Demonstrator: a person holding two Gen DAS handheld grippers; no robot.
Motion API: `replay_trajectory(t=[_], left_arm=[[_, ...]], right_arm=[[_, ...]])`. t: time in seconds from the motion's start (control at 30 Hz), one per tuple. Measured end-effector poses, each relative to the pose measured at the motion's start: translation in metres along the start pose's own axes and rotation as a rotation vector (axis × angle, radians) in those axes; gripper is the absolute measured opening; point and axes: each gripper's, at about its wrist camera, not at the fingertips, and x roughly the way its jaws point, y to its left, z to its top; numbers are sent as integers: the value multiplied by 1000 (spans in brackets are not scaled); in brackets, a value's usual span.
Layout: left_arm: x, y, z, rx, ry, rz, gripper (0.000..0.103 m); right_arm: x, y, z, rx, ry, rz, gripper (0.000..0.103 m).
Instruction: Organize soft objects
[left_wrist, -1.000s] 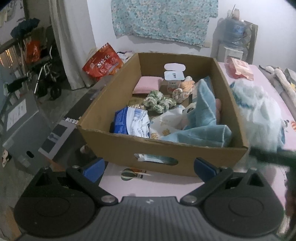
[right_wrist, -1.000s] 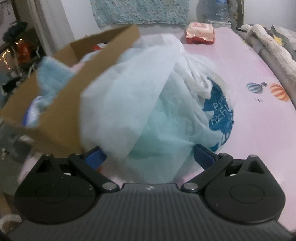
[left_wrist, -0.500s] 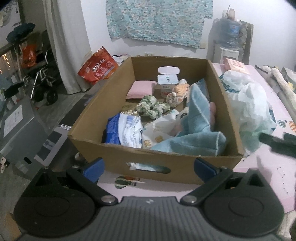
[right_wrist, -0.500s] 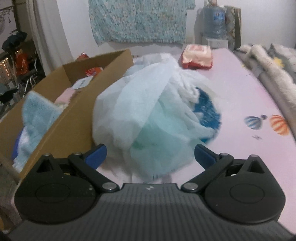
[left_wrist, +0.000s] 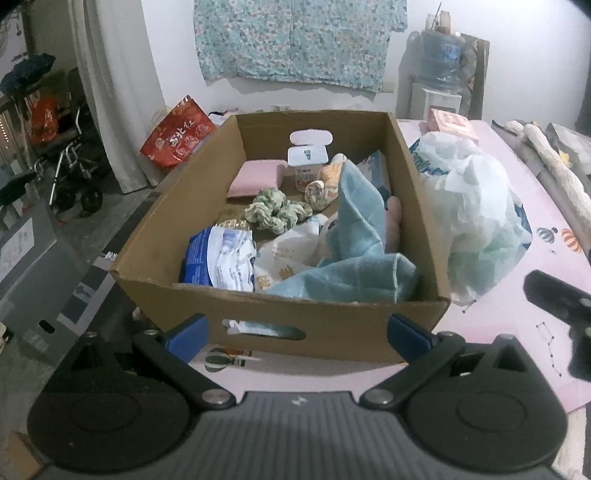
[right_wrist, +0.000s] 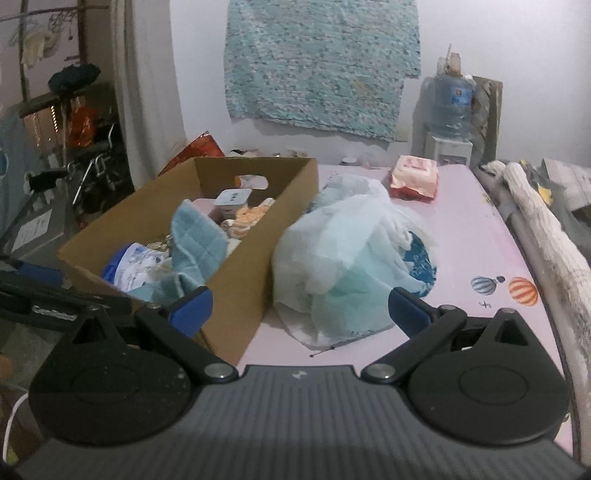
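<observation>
An open cardboard box (left_wrist: 284, 317) (right_wrist: 258, 266) stands on the pink table (right_wrist: 472, 236). It holds a blue towel (left_wrist: 354, 243), a green scrunchie (left_wrist: 277, 210), a pink pad (left_wrist: 255, 179), a blue-and-white packet (left_wrist: 221, 262) and other soft things. A crumpled white and pale-green plastic bag (right_wrist: 343, 266) (left_wrist: 476, 214) lies on the table right of the box. My left gripper (left_wrist: 295, 338) is open and empty in front of the box's near wall. My right gripper (right_wrist: 299, 306) is open and empty, just short of the bag.
A pink wipes pack (right_wrist: 415, 181) lies at the table's far end. A rolled cream blanket (right_wrist: 543, 236) runs along the right edge. A red bag (left_wrist: 177, 133) and a stroller (left_wrist: 70, 173) stand on the floor to the left. A water dispenser (right_wrist: 450, 122) is at the back.
My right gripper has drawn back and up from the plastic bag, which now lies free on the table. My left gripper has pulled back slightly from the box.
</observation>
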Motion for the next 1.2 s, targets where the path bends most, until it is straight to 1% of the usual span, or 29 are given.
replay_trajectory(t=[0.23, 0.37, 0.63, 0.73, 1.2], left_arm=[[2, 1, -4, 5, 24, 18, 103], [2, 3, -6, 9, 20, 32, 103], [2, 7, -5, 8, 9, 57, 103], [3, 9, -5, 7, 7, 67, 103], [2, 11, -4, 2, 2, 70, 103]], right_arm=[[5, 12, 0, -4, 42, 8, 102], [11, 14, -1, 3, 82, 1, 102], [22, 9, -2, 32, 136, 1, 102], [24, 7, -3, 39, 146, 1, 102], [28, 6, -5, 45, 165, 8, 102]])
